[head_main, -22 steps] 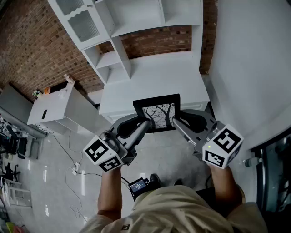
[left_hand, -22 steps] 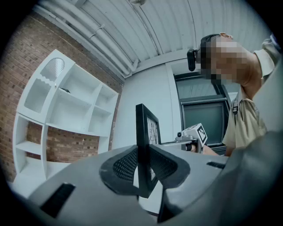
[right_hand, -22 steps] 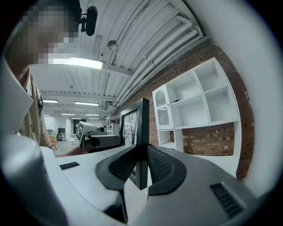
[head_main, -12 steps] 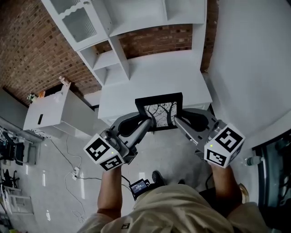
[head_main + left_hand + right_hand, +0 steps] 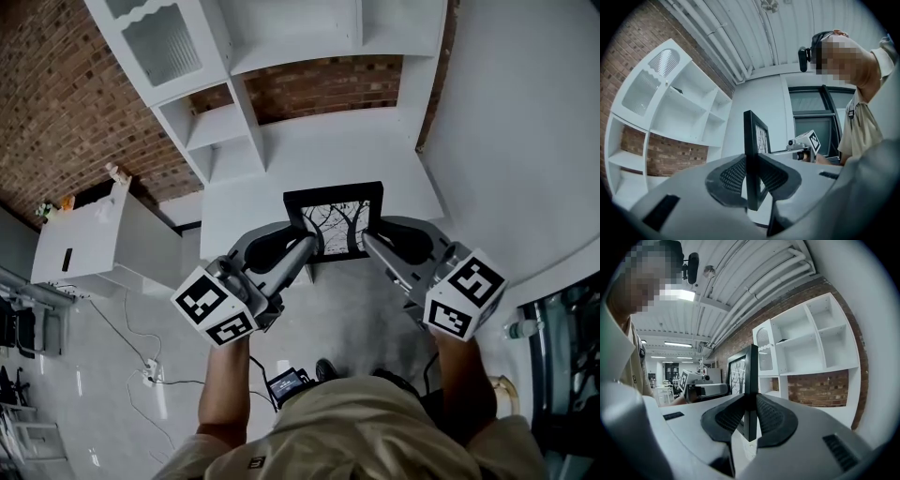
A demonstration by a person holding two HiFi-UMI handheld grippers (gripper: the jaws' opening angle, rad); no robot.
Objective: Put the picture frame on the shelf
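We hold the picture frame (image 5: pixel 333 223) between our two grippers, in the middle of the head view. The left gripper (image 5: pixel 305 247) is at the frame's 9 o'clock side, and its two jaws pinch the frame's left edge. In the left gripper view that black edge sits tight between the dark pads. The right gripper (image 5: pixel 367 242) is at the frame's 3 o'clock side, and its jaws pinch the right edge the same way. Both grippers point about level. The frame stands upright, and both gripper views see it edge-on as a thin black bar going straight up. Its front, a drawing of bare tree branches, faces back at us, toward 6 o'clock in the head view. Its back faces the shelf (image 5: pixel 309 47), which is at 12 o'clock from the frame. From above, the frame looks longer from 9 to 3 o'clock than it is tall, but we look down so steeply that we cannot be sure. The frame is over the front edge of the white counter (image 5: pixel 319 155) under the shelf. We cannot tell if its bottom touches the counter. A brick wall (image 5: pixel 56 103) shows at 10 o'clock.
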